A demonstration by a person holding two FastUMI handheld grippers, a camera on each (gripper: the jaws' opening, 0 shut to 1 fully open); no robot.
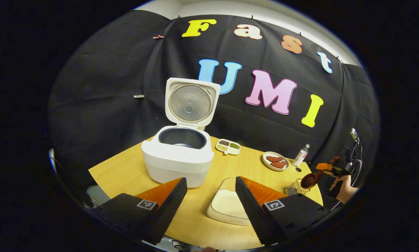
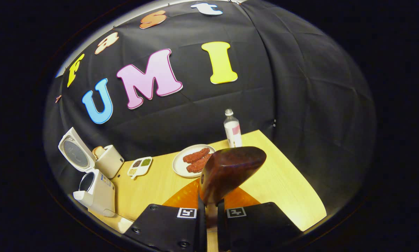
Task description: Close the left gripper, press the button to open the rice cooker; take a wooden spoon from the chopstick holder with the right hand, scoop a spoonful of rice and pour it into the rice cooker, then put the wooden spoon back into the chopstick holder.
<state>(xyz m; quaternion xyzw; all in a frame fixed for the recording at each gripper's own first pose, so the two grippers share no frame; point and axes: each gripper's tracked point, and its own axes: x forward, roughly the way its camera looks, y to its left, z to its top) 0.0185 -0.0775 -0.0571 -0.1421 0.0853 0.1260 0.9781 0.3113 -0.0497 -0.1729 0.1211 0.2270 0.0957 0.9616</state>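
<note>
The white rice cooker [image 1: 177, 157] stands on the wooden table with its lid [image 1: 191, 103] raised and the dark inner pot showing. My left gripper [image 1: 211, 196] hangs open above the table's front, apart from the cooker. A shallow white dish of rice [image 1: 225, 206] lies partly behind its right finger. At the far right a hand [image 1: 344, 187] holds my right gripper [image 1: 326, 168], with the wooden spoon [image 1: 310, 180] lifted above the wire chopstick holder [image 1: 295, 189]. In the right gripper view my right gripper [image 2: 211, 210] is shut on the handle of the wooden spoon [image 2: 230, 171], bowl forward and empty. The rice cooker [image 2: 93, 190] sits far left.
A plate of reddish sausages [image 1: 275, 161] [image 2: 194, 160], a small bottle [image 1: 301, 155] [image 2: 232, 129] and a sectioned dish of beans [image 1: 228, 146] [image 2: 139, 166] stand along the table's back. A cream toaster [image 2: 108, 160] with bread stands behind the cooker. The table edge [image 2: 300, 189] runs close on the right.
</note>
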